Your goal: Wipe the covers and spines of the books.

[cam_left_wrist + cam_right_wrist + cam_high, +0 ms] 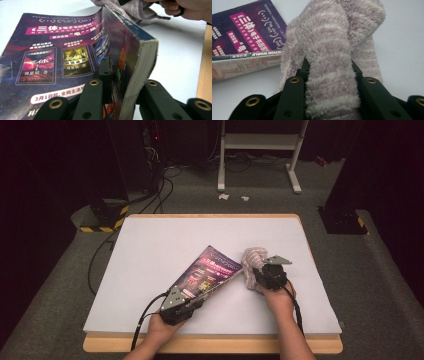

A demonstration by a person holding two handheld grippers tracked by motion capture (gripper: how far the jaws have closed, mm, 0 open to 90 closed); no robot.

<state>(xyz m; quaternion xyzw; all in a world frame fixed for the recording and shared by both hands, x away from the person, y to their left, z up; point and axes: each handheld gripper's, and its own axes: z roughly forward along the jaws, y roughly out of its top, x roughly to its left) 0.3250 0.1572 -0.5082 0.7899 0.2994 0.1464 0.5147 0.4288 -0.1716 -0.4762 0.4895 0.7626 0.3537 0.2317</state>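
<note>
- While the left gripper [192, 301] clamps the purple paperback book [207, 270] by its near corner, its cover tilts off the white table [150, 250].
- Just beside the book's far end, the right gripper [255, 272] pinches a fluffy pink-striped cloth [251, 259].

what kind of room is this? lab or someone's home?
Likely a lab or recording studio, not a home: dark surroundings, loose cables on grey carpet, a white metal stand, hazard-striped equipment bases flanking the white-covered table.

book [62, 50] cover «三体», spine "FICTION WORLD"
</note>
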